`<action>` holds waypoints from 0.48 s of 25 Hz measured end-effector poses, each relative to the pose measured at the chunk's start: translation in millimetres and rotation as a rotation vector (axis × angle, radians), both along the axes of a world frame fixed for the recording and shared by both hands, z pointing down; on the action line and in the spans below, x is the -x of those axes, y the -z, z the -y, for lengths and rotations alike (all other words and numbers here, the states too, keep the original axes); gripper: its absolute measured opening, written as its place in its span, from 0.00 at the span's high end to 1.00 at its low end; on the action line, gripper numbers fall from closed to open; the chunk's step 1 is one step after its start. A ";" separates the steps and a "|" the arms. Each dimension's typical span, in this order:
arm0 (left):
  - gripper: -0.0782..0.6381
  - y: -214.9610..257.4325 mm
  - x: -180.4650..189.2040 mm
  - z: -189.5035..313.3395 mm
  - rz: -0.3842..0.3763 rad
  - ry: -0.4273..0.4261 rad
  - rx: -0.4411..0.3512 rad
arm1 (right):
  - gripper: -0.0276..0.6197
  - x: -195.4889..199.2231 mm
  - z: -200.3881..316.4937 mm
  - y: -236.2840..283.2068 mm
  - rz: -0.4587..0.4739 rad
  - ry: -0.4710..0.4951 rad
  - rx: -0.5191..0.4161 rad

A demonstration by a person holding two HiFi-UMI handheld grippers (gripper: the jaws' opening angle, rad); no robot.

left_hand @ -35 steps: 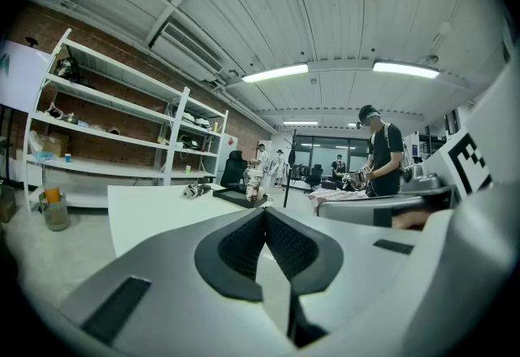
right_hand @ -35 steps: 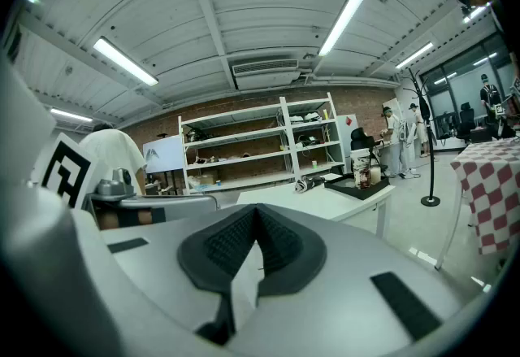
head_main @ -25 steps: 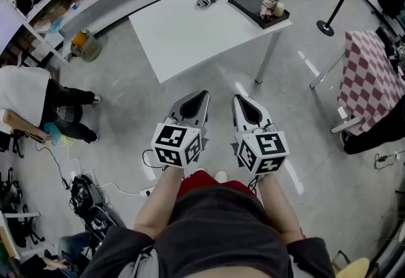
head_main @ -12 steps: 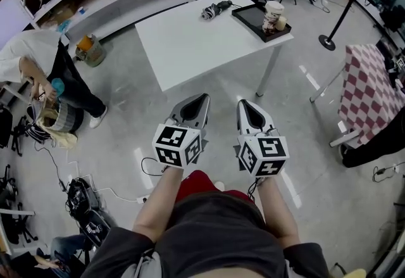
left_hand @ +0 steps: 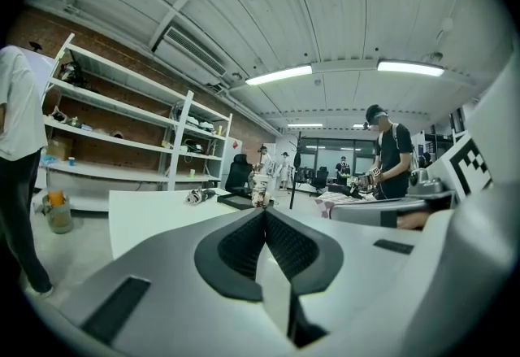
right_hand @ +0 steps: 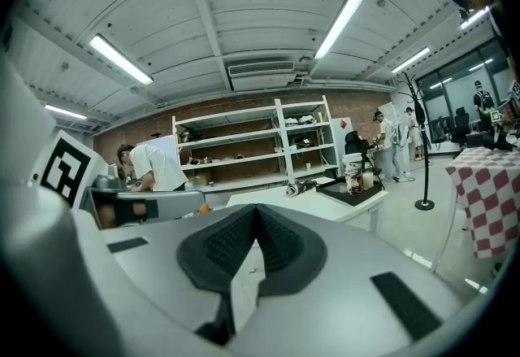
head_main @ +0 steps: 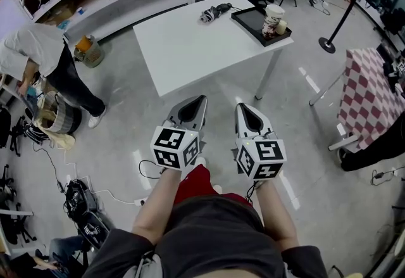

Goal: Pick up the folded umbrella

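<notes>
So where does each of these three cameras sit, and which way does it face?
Head view: on the person's head, facing steeply down at the table; shows forearms, left claw, right claw.
Left gripper view: on the left claw, facing forward along its shut jaws; right claw at right edge.
Right gripper view: on the right claw, facing forward likewise; left claw at left edge.
Shared: all show the table and umbrella.

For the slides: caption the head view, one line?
Left claw and right claw, both shut and empty, short of the white table bearing the folded umbrella.
</notes>
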State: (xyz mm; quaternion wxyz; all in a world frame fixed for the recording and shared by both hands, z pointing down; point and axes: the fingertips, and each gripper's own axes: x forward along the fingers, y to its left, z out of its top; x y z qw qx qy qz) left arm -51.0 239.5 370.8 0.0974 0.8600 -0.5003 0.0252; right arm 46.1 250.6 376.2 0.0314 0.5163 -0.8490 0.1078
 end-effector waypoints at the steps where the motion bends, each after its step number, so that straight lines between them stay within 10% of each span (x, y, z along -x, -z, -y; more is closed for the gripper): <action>1: 0.87 -0.3 -0.1 4.0 0.000 0.002 0.000 | 0.93 -0.9 3.9 -1.1 -0.002 -0.001 0.002; 12: 0.87 -8.2 6.1 75.4 0.002 0.001 0.015 | 0.93 -0.7 72.2 -9.5 -0.023 -0.023 0.025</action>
